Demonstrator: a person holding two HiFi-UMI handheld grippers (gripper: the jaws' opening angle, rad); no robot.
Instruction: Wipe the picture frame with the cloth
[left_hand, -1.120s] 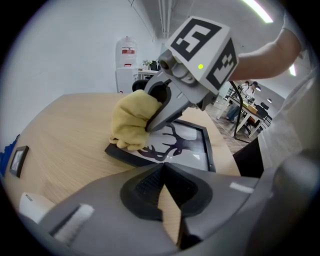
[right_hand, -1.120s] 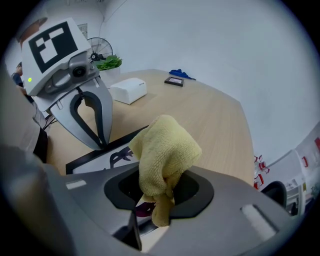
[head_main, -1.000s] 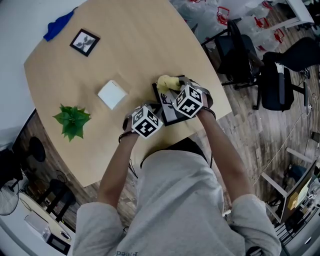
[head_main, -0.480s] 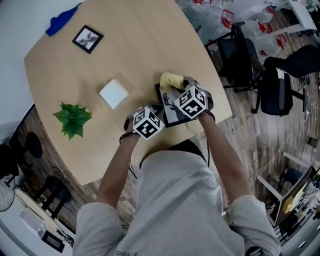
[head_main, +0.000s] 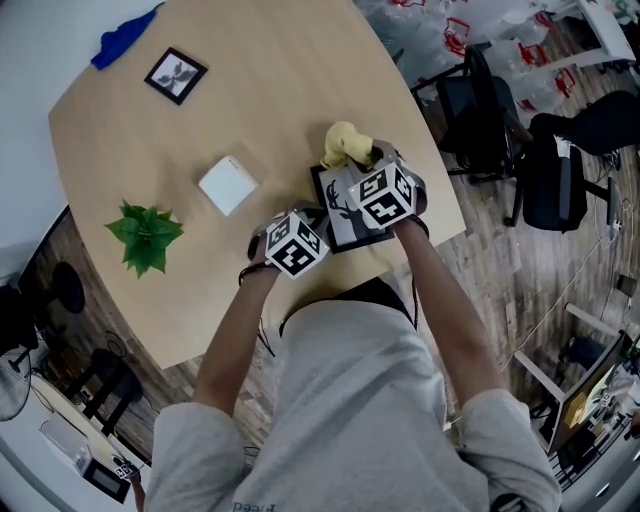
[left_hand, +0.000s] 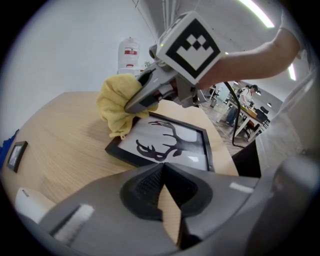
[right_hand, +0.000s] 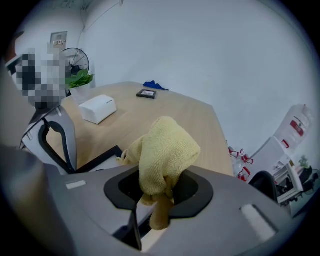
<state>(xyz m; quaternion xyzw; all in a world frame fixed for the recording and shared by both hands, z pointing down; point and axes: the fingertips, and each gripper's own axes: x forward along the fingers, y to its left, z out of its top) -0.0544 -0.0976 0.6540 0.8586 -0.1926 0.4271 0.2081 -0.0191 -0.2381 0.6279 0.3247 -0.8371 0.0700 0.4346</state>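
Observation:
A black picture frame (head_main: 340, 218) with an antler print lies flat near the table's near right edge, also in the left gripper view (left_hand: 172, 142). A yellow cloth (head_main: 343, 143) is bunched at the frame's far corner, with my right gripper (head_main: 363, 158) shut on it. In the right gripper view the cloth (right_hand: 162, 150) stands up between the jaws of my right gripper (right_hand: 159, 189). From the left gripper view, the cloth (left_hand: 117, 102) touches the frame's far left corner. My left gripper (left_hand: 162, 172) is shut with nothing in it, just short of the frame's near edge (head_main: 308, 218).
A white box (head_main: 228, 186) and a green plant (head_main: 146, 236) sit on the table's left half. A small black frame (head_main: 176, 76) and a blue cloth (head_main: 120, 45) lie at the far corner. Office chairs (head_main: 480, 100) stand right of the table edge (head_main: 440, 190).
My right gripper has carried the yellow cloth away from me, from over the frame's far part to its far corner. The left gripper has stayed put.

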